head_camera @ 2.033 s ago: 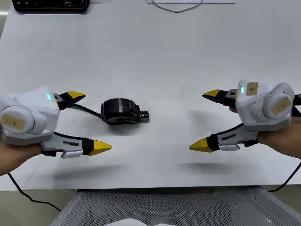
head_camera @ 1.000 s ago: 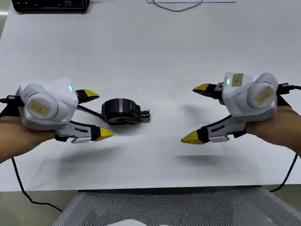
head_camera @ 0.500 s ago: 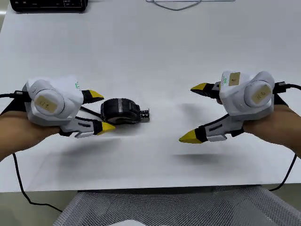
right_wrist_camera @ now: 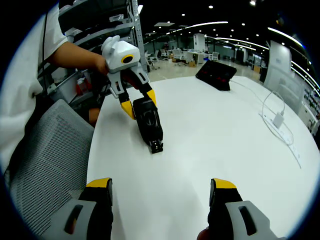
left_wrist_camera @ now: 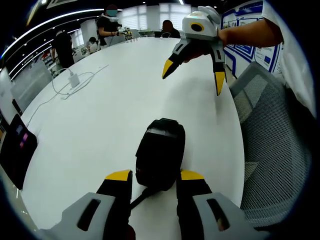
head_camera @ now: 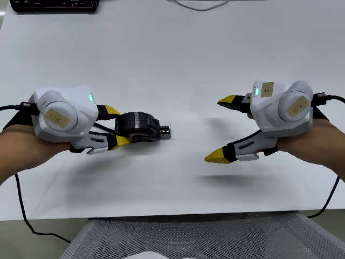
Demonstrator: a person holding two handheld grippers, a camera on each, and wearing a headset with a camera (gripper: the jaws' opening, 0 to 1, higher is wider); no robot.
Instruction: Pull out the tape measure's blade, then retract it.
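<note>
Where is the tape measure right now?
In the head view the tape measure lies on the white table, left of centre, its rear end between the jaws of the left hand-held gripper; the right hand-held gripper hovers open to its right.

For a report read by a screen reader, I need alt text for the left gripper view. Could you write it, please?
A black tape measure lies on a white table between the yellow tips of the left tongs, which flank its near end; contact is unclear. Beyond it, the right tongs hover open above the table.
</note>
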